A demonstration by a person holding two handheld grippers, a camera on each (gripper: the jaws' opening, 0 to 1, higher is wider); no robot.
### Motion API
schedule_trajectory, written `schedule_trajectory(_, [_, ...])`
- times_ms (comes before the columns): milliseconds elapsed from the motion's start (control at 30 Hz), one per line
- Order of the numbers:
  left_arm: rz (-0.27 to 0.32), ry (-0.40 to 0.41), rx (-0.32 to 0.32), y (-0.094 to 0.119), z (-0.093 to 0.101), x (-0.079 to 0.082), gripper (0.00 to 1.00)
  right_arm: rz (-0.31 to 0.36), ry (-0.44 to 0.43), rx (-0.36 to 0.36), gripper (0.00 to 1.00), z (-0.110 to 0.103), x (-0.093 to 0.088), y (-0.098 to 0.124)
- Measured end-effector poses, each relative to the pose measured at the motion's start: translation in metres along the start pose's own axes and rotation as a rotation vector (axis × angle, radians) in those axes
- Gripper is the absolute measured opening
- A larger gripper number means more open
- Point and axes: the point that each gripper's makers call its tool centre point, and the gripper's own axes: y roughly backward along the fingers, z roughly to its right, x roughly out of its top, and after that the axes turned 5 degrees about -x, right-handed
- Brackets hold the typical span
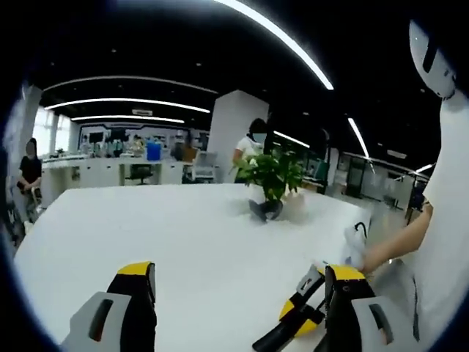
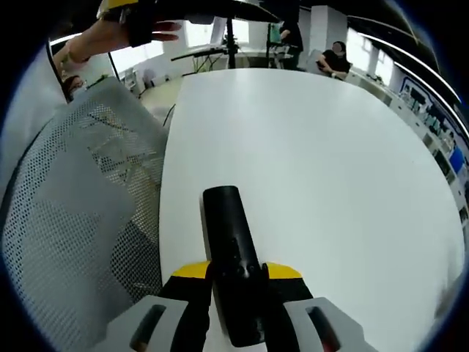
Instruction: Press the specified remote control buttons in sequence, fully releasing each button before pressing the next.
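in the right gripper view the right tongs [image 2: 236,293] are clamped on a slim black bar-shaped remote control [image 2: 231,257], their yellow-tipped jaws pressing its two long sides. the remote's long axis runs straight forward between the jaws, its far rounded end pointing away from the camera over the broad white surface [image 2: 315,161]. a grey mesh chair back [image 2: 80,213] stands beside the surface edge, and a person's hand [image 2: 124,33] shows beyond it.

in the left gripper view the left tongs [image 1: 238,282] are spread wide apart, gripping nothing, above the white surface [image 1: 183,235]. a small green potted plant [image 1: 271,180] stands farther along the surface. the right tongs [image 1: 304,312] with the remote [image 1: 275,337] show at lower right.
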Motion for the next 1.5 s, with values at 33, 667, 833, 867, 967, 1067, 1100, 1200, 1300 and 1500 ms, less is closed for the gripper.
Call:
schedule_trajectory(33, [0.018, -0.008, 0.018, 0.002, -0.004, 0.003, 1.0, -0.002, 0.001, -0.002, 0.24, 0.0, 0.0, 0.0])
schedule_trajectory(667, [0.197, -0.042, 0.17, 0.03, -0.025, 0.037, 1.0, -0.017, -0.002, -0.004, 0.23, -0.001, -0.003, 0.006])
schedule_trajectory(833, [0.196, -0.042, 0.179, 0.03, -0.026, 0.037, 1.0, -0.024, -0.003, 0.007, 0.23, -0.001, -0.003, 0.006])
schedule_trajectory(867, [0.196, -0.043, 0.179, 0.03, -0.025, 0.037, 1.0, -0.027, -0.001, 0.011, 0.23, -0.001, -0.003, 0.006])
schedule_trajectory(967, [0.184, -0.046, 0.176, 0.029, -0.025, 0.036, 1.0, -0.036, 0.015, 0.02, 0.22, 0.0, -0.003, 0.006])
schedule_trajectory(1067, [0.174, -0.053, 0.177, 0.03, -0.025, 0.034, 1.0, -0.047, 0.029, 0.026, 0.22, 0.004, -0.004, 0.006])
schedule_trajectory(1100, [0.171, -0.056, 0.179, 0.03, -0.026, 0.034, 1.0, -0.048, 0.03, 0.026, 0.22, 0.005, -0.004, 0.006])
schedule_trajectory(1200, [0.162, -0.059, 0.183, 0.031, -0.027, 0.032, 1.0, -0.063, 0.044, 0.024, 0.22, 0.012, -0.006, 0.006])
schedule_trajectory(1300, [0.155, -0.054, 0.184, 0.032, -0.027, 0.029, 0.99, -0.074, 0.055, 0.024, 0.22, 0.018, -0.007, 0.005])
schedule_trajectory(1500, [0.147, -0.045, 0.189, 0.032, -0.027, 0.027, 0.99, -0.092, 0.074, 0.025, 0.21, 0.029, -0.008, 0.004])
